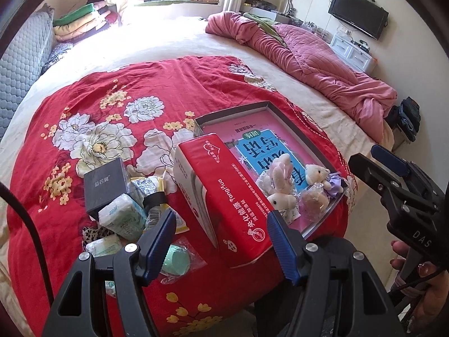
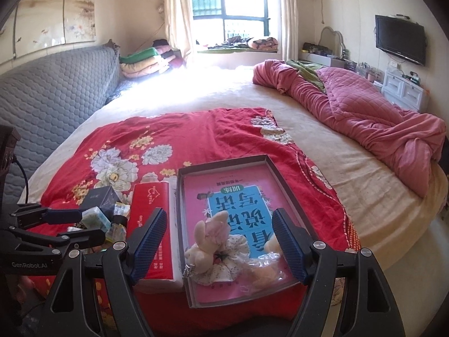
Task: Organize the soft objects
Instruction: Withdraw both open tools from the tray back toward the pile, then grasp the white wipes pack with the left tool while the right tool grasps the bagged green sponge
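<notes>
At the red floral bedspread's (image 1: pixel 118 84) near left edge, small packets (image 1: pixel 123 216) lie heaped, partly hidden behind the left gripper (image 1: pixel 220 241) (fingers apart, empty). The red tissue pack (image 1: pixel 221 196) runs lengthwise away from us beside the shallow cardboard tray (image 2: pixel 283 174). Plush rabbit (image 2: pixel 207 241) inside; the bear (image 1: pixel 317 174) shows only from the left wrist. Right gripper (image 2: pixel 220 243) spread wide.

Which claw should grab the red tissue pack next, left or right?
Left, probably. The left claw is open with the red tissue pack lying between its fingers. The right claw is also open, but it faces the tray holding the plush rabbit.
</notes>
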Demonstrator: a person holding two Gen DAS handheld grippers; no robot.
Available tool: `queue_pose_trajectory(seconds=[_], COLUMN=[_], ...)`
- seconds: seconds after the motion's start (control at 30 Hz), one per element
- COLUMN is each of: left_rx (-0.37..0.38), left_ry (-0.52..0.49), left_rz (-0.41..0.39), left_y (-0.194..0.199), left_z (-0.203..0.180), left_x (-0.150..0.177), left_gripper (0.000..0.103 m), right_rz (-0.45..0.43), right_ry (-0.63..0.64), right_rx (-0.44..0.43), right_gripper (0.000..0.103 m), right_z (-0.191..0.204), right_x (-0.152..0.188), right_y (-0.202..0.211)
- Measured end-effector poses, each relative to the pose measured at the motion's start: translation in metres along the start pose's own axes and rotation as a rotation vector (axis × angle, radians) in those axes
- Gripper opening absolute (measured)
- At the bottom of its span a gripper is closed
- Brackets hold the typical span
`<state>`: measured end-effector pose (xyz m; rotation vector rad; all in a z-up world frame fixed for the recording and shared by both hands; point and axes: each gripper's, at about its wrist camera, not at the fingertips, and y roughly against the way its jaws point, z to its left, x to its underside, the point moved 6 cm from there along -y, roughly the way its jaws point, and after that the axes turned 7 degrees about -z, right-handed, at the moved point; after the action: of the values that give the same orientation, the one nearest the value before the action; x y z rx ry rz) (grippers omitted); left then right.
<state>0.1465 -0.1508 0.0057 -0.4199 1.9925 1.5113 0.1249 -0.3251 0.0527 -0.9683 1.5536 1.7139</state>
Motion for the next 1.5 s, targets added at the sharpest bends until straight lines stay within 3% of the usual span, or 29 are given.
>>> queue_pose_trajectory(seconds=[0.33,0.7,1.5], left_rx=[-0.09,-0.122,-0.251], left_ry=[0.01,0.065,0.247], left_rz=[-0.015,-0.025,0.0], left_y=[0.014,0.029,0.065], left_z=[0.031,0.064,0.178], left_x=[0.014,0.025,0.072], left_gripper=[0.066,0.066,0.066], right_rz=[-0.008,-0.001,0.032], right_ry=[0.077,0.108,0.237], right_rx=[-0.085,-0.18,-0.281], right_gripper=[0.078,0.079,0.079], right_z=[0.045,0.082,0.141], right_x=[-0.004,-0.001,0.015], right_y=[0.002,0.003,-0.003])
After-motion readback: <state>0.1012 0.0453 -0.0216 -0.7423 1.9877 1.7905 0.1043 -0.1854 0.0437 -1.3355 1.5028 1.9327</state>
